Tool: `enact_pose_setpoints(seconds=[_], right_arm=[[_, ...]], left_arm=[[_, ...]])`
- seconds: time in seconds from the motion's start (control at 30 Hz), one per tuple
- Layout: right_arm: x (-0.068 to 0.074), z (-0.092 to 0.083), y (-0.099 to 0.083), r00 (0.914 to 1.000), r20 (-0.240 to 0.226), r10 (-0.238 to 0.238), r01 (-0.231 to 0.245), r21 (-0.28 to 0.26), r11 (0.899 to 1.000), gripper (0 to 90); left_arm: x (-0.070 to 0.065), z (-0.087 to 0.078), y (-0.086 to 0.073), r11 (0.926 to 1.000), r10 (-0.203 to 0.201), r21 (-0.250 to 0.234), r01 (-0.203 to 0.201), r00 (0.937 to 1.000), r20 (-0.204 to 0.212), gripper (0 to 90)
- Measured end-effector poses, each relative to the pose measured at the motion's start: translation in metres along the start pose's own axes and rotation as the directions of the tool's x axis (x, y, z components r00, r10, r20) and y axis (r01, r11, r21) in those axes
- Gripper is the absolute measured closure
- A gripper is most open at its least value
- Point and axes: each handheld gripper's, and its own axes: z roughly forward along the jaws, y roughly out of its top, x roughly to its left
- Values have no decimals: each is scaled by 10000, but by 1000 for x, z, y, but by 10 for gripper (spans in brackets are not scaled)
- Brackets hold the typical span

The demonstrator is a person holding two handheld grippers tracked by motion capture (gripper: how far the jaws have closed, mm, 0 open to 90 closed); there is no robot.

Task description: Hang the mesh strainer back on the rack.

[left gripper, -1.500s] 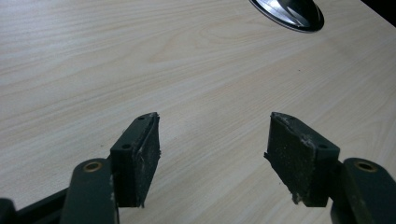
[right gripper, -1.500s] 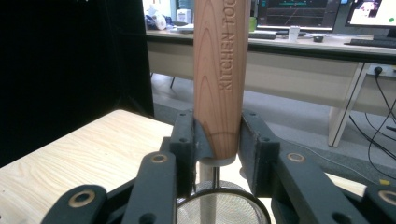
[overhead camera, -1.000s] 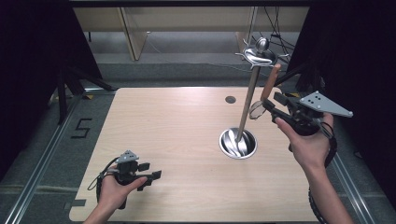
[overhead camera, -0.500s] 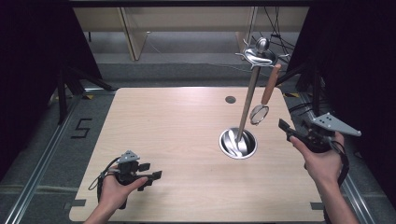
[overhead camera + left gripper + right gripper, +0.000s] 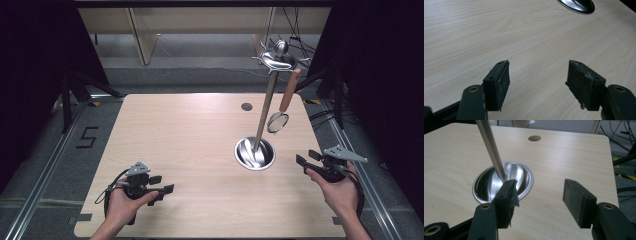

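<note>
Right gripper sits near the table's 4 o'clock edge, jaws spread wide with nothing between them; they have just been opening. Left gripper rests at about 7 o'clock, likewise released and empty.

Hanging from the rack is a strainer: a reddish-brown wooden handle hooked to the rack's top arms, with a small round metal hoop at the low end, dangling just beside the pole on its 3 o'clock side and clear of the tabletop. Its mesh is too small to make out; it may be a fine sieve.

That rack has a shiny round dish base, a slim steel pole and a knobbed crown with curved hooks. It stands at 3 o'clock of the table's middle, with a dark round hole in the tabletop toward 12 o'clock of the base.

From the right gripper view the base and the lower pole loom close beyond the jaws, the pole cut off at the top edge. From the left gripper view comes bare wood grain and a sliver of the base, cut off at 1 o'clock.
</note>
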Motion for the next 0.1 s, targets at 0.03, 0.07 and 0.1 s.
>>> enact_pose_setpoints(seconds=[0.03, 0.07, 0.1], right_arm=[[-2, 0, -1, 9999, -39, -115, 115, -34, 9999, 448], [-2, 0, -1, 9999, -39, -115, 115, -34, 9999, 448], [0, 0, -4, 9995, -92, 317, -316, 58, 9995, 440]], left_arm=[[0, 0, 0, 10000, -55, 10, 55, 10000, 27, 339], [0, 0, 0, 10000, -55, 10, 55, 10000, 27, 339], [0, 1, 0, 10000, -67, 1, 67, 10000, 42, 339]])
